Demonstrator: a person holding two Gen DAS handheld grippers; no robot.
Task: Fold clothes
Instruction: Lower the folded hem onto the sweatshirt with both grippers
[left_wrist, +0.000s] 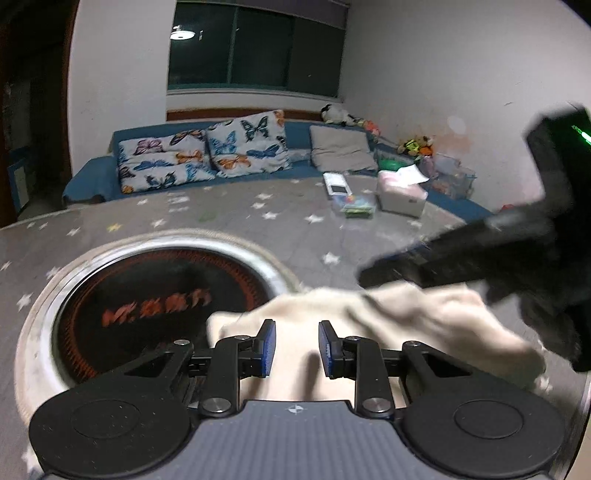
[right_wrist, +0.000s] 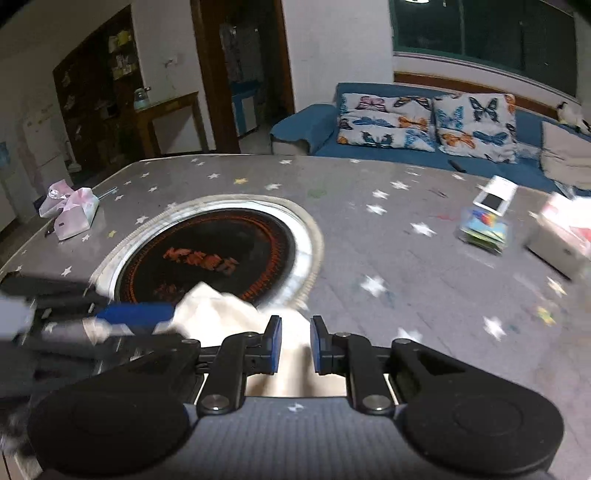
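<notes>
I am pinching the cream garment (left_wrist: 388, 321) in both the left gripper (left_wrist: 297, 347) and right gripper (right_wrist: 295, 345) above the table (right_wrist: 406, 266) beside its round hotplate (right_wrist: 207, 251), keeping both edges level and taut.

The left black two-finger gripper with blue ribbed pads (left_wrist: 296, 349) points forward and downward over the cream cloth (left_wrist: 373, 325), its jaws parted with cloth between them, though the blur hides whether they pinch it. The right black gripper with blue pads (right_wrist: 295, 345), tilted steeper, stands narrower above the same cloth, grip likewise unclear.
</notes>
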